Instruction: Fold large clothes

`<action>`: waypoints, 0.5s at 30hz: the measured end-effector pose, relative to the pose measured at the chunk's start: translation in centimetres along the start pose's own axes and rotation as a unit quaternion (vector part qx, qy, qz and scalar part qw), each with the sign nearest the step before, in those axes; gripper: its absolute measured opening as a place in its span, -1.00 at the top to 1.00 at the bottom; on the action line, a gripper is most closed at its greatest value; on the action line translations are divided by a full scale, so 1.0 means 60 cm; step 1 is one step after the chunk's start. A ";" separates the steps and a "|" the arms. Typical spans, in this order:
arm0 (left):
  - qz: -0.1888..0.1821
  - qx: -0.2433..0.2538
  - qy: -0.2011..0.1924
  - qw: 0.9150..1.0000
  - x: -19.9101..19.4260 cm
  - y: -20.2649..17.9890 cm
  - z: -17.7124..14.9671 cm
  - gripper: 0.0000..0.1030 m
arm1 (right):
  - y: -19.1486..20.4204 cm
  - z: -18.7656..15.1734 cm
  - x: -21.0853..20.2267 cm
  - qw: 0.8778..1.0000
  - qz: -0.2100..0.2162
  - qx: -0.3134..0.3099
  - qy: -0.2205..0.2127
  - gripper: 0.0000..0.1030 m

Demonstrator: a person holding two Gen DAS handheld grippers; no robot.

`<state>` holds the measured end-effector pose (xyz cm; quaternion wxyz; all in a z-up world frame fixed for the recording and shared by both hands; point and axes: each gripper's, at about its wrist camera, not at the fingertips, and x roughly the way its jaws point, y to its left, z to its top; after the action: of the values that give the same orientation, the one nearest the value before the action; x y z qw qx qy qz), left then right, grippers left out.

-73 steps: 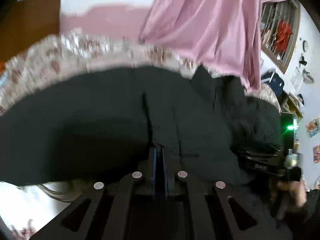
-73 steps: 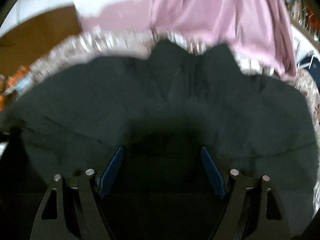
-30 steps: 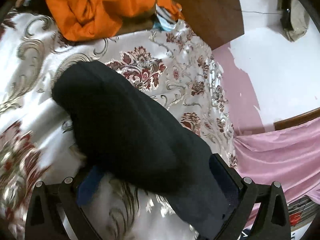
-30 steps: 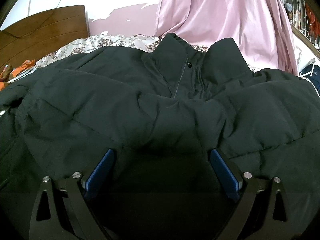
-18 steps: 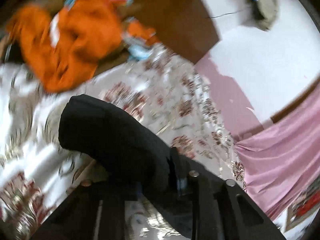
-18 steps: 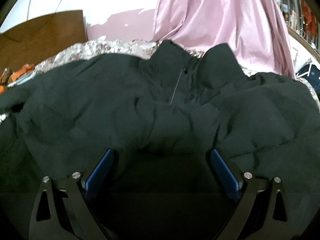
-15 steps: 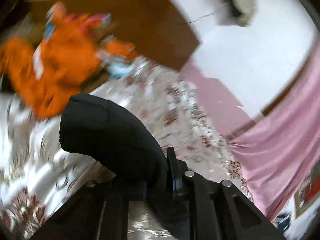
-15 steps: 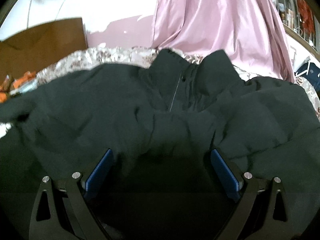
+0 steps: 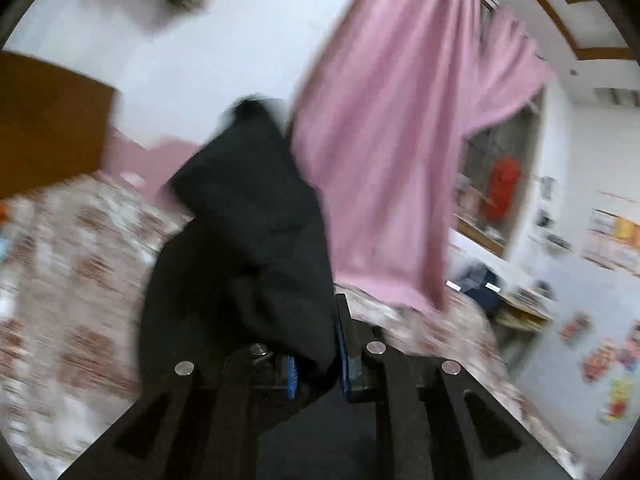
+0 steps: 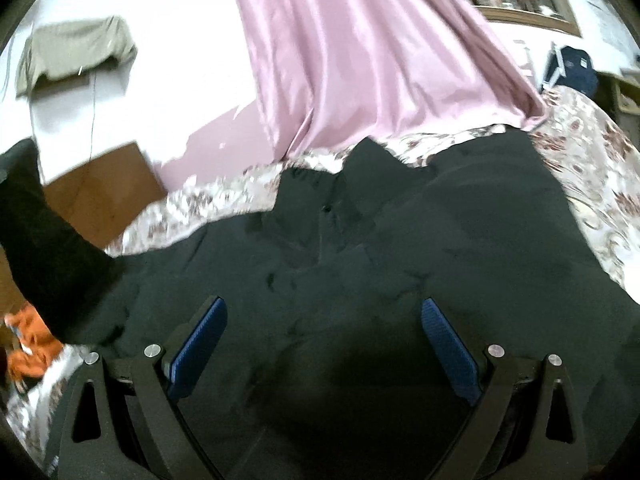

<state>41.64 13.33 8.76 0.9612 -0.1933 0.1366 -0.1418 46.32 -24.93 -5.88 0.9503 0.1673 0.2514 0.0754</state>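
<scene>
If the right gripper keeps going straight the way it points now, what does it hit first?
The black jacket. The right gripper has open jaws, and the jacket's front, spread on the bed, fills the line ahead up to the collar. The pink curtain hangs beyond. Depth is hard to judge, but the jacket looks close.

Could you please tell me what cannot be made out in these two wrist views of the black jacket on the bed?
- Left wrist view: motion blur smears the bedspread; the raised sleeve hides the left gripper pads' contact.
- Right wrist view: the black jacket's hem is cut off by the lower edge, behind the open right gripper.
- The sleeve's cuff is blurred.
</scene>
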 end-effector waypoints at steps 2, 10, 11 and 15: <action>-0.033 0.010 0.021 0.999 0.031 -0.036 -0.021 0.72 | -0.027 -0.008 -0.001 0.999 0.014 0.033 -0.002 -0.93; -0.081 0.066 0.128 0.986 0.152 -0.119 -0.150 0.73 | -0.080 -0.028 0.003 0.988 0.092 0.116 -0.048 -0.93; -0.085 0.066 0.143 0.984 0.164 -0.122 -0.169 0.73 | -0.080 -0.029 0.005 0.986 0.100 0.120 -0.053 -0.93; -0.088 0.077 0.203 0.972 0.210 -0.135 -0.258 0.73 | -0.094 -0.041 0.012 0.980 0.121 0.143 -0.065 -0.93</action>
<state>46.56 -3.08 -4.30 0.9091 -0.0967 0.3001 -0.2722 46.06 -29.30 -10.23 0.9146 0.3354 0.1752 0.1422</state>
